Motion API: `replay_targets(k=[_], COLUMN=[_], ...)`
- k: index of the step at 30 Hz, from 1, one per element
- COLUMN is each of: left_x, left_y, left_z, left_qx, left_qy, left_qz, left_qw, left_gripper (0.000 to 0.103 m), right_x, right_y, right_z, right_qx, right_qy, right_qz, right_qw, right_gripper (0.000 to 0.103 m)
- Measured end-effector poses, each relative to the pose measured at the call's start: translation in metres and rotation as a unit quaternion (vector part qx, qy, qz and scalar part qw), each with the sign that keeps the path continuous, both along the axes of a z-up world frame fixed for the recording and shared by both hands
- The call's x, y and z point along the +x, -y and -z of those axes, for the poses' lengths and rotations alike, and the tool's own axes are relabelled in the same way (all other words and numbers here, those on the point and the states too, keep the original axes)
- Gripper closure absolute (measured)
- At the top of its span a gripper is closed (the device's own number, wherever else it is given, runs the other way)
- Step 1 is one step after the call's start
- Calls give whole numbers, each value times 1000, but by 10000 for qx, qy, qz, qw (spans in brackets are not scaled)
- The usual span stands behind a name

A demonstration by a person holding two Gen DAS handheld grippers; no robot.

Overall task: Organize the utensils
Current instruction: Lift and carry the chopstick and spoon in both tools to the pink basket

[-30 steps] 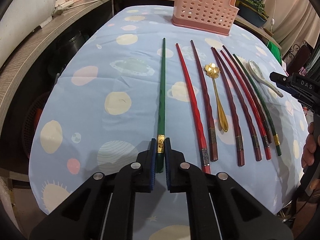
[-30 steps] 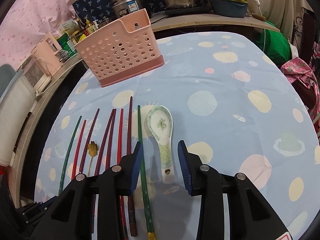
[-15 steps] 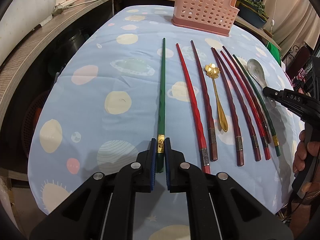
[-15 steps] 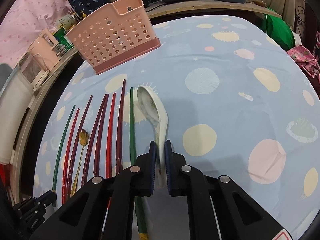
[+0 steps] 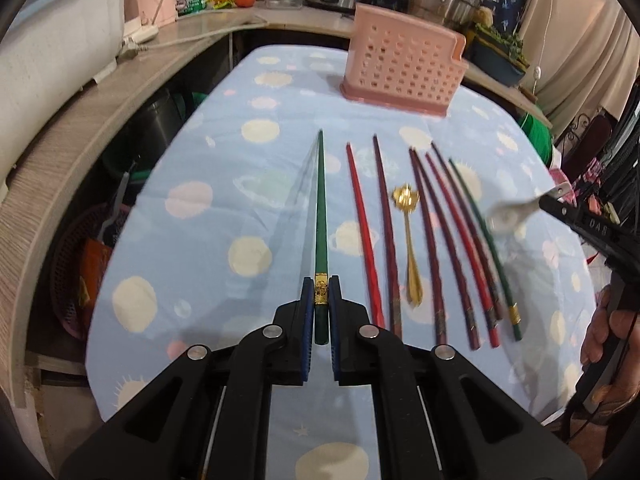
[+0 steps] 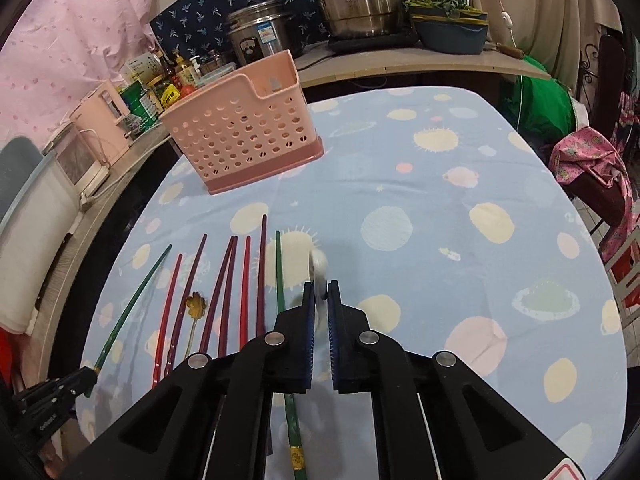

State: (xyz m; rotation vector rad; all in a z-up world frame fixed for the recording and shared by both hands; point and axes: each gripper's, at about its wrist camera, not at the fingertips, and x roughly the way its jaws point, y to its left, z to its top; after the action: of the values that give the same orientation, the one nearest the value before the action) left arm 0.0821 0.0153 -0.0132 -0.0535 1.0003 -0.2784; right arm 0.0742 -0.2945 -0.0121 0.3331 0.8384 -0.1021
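"DAS" lettering on right tongs [image 5: 554,204]

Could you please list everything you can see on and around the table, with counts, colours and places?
held chopstick: one, green, gripped near its gold band, tip raised off the cloth
ceramic spoon: one, white, blurred, held above the right end of the row
chopsticks on cloth: seven, red, dark red and one green, lying side by side
gold spoon: one, among the chopsticks
utensil basket: one, pink, perforated, far end of table
tablecloth: one, light blue with planets
pots: several, steel, on the counter behind
left gripper: black, blue pads, shut on the chopstick
right gripper: black, shut on the spoon handle
hand: one, right edge
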Motion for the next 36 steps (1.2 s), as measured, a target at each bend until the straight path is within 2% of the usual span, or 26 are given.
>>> replay_targets(k=[12,22,28,33,36], left_x=[60,119,150,177,194], left_y=[-3,14,27,41,51], left_z=[-95,-176,-224,-268,-283], left_qx=[-171,-308,-536,-768,-887], left_qy=[942,1696,2137,2574,2739], left_qz=[-284,-289,-291,-253,-223], left_qw=[9950,9846,9750,9629,9574], left_gripper=[96,96,96,96,96], right_x=[16,64,110,155,179], right_y=[8,20,29,34,37], right_z=[-49,-85,-108,-123,-127], right_qx=[-133,15,75,-30,-68], right_qy=[416,692,895,1008,1026], right_qz=[-60,-135,-137,-96,-82], right_qw=[9990,9975,9959,9949,9947], right_gripper=[98,98,98,98,98])
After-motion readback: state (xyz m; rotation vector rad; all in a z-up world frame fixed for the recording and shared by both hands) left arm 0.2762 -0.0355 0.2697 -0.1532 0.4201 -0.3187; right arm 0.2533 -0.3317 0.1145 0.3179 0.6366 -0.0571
